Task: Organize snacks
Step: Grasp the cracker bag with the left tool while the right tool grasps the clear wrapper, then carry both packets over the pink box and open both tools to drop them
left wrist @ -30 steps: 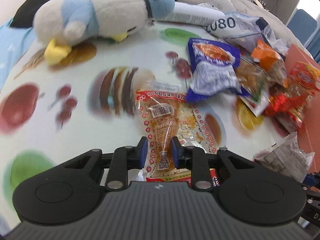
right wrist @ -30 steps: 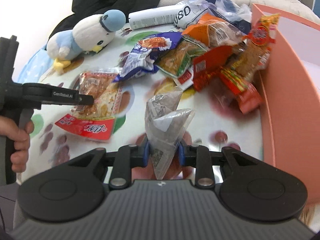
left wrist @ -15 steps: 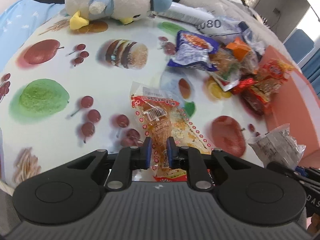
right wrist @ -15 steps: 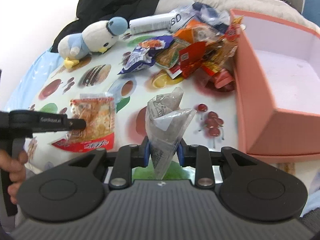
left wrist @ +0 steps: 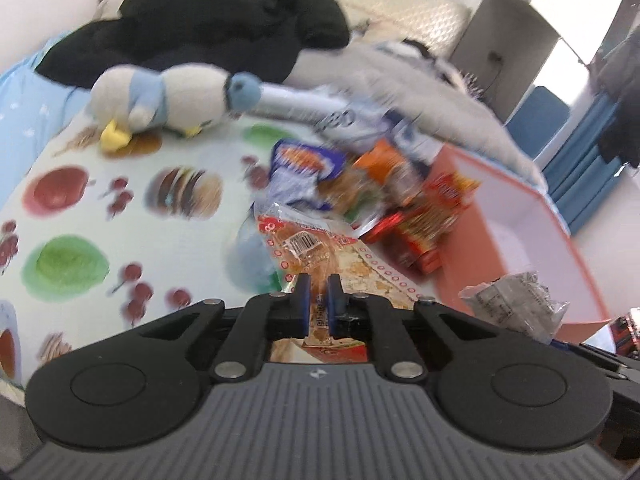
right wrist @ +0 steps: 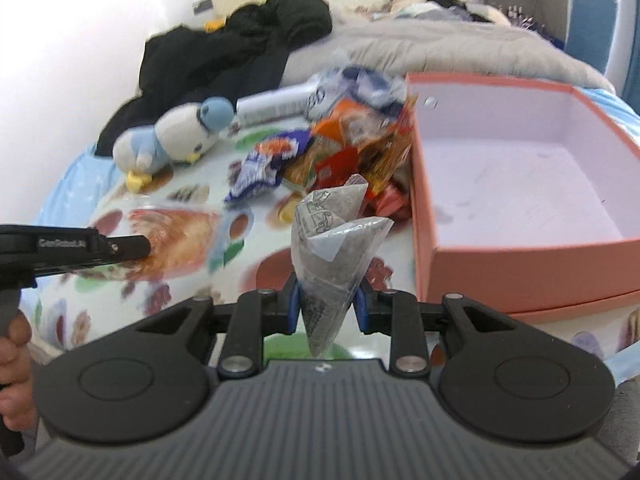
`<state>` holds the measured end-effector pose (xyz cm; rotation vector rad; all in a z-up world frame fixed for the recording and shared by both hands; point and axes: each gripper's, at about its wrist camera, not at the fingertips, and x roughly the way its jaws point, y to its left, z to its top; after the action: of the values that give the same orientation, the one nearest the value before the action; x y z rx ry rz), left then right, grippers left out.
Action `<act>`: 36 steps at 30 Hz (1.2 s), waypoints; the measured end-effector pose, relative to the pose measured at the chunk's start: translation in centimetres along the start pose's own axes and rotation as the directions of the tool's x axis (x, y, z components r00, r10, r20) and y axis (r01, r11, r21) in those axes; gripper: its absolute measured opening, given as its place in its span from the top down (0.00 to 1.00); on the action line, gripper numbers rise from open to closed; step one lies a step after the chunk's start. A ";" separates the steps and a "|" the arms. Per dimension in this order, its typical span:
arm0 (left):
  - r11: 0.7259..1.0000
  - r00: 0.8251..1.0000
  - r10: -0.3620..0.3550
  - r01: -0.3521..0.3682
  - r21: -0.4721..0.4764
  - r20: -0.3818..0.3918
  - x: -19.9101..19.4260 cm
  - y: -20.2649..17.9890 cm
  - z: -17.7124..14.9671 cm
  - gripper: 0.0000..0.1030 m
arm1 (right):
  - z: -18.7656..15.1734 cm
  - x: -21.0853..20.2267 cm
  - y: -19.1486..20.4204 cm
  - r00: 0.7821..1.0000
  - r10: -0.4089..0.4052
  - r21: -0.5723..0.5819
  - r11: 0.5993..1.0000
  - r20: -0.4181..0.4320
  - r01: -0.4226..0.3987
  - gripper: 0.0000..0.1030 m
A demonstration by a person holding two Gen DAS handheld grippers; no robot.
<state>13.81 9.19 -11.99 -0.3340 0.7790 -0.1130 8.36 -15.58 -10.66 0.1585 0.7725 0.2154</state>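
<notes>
My left gripper (left wrist: 318, 280) is closing its jaws on a clear, red-bordered snack packet (left wrist: 316, 244), pinched by its lower part and held above the fruit-printed cloth (left wrist: 80, 220). In the right wrist view the same packet (right wrist: 176, 240) hangs from the left gripper's finger (right wrist: 128, 246). My right gripper (right wrist: 326, 296) is shut on a grey translucent packet (right wrist: 332, 240), which stands upright between the pads. That grey packet (left wrist: 516, 308) also shows at the right of the left wrist view. A pink open box (right wrist: 520, 264) with a bare white inside sits just right of it.
A pile of several coloured snack bags (right wrist: 352, 148) lies against the box's left wall. A plush penguin (right wrist: 172, 140) rests at the far left of the cloth, with black clothing (left wrist: 200, 28) and grey bedding behind. A person's hand (right wrist: 12, 344) grips the left handle.
Both grippers have risen and drawn back with their packets. The left jaws have narrowed on the red-bordered packet, which has lifted off the cloth. The whole pink box has come into the right view.
</notes>
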 end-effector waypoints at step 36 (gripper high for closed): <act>0.933 0.959 -0.277 0.284 0.219 -0.062 4.1 -20.7 5.2 0.92 | 4.3 -7.4 -12.7 0.972 -0.187 0.207 0.966 0.143 0.156 0.71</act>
<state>20.83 -9.85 -4.32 -0.2254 0.7361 -0.4744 7.97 -29.93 -5.46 0.2890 0.6410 -0.0390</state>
